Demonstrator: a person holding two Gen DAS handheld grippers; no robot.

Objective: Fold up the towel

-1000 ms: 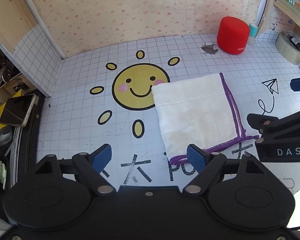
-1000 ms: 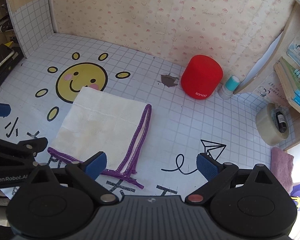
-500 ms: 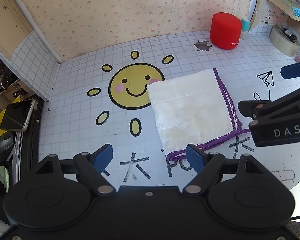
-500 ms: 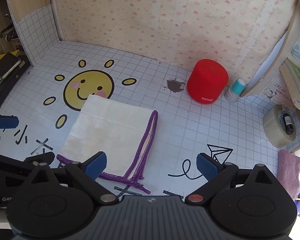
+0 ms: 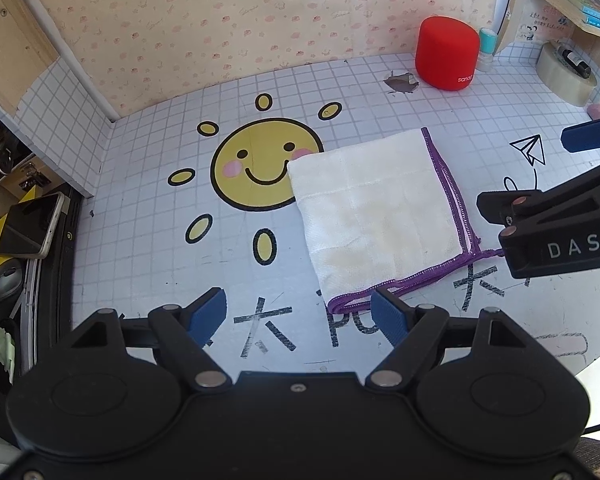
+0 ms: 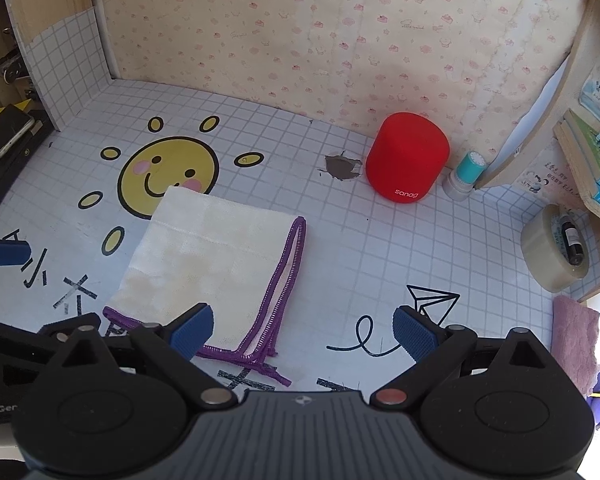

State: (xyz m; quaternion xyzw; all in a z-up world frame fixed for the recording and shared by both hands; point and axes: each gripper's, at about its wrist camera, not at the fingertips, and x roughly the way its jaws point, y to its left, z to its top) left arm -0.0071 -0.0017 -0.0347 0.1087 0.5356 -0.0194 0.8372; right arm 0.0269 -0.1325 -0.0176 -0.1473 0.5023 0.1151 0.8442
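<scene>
A white towel [image 5: 376, 208] with purple trim lies folded into a square on the grid-patterned table, next to a printed sun face; it also shows in the right wrist view [image 6: 216, 252]. My left gripper [image 5: 300, 314] is open and empty above the table's near edge, its right finger just over the towel's near left corner. My right gripper [image 6: 302, 330] is open and empty above the towel's near right corner. The right gripper's body [image 5: 556, 224] shows in the left wrist view, right of the towel.
A red speaker [image 6: 406, 156] stands at the back right beside a small teal-capped bottle [image 6: 466, 174]. A tape roll [image 6: 554, 254] and a pink cloth [image 6: 576, 340] lie at the right by a wooden shelf. A phone [image 5: 30, 224] lies off the table's left edge.
Both grippers have pulled back and up from the towel, so more of the table shows. Both stay open and the towel lies unmoved.
</scene>
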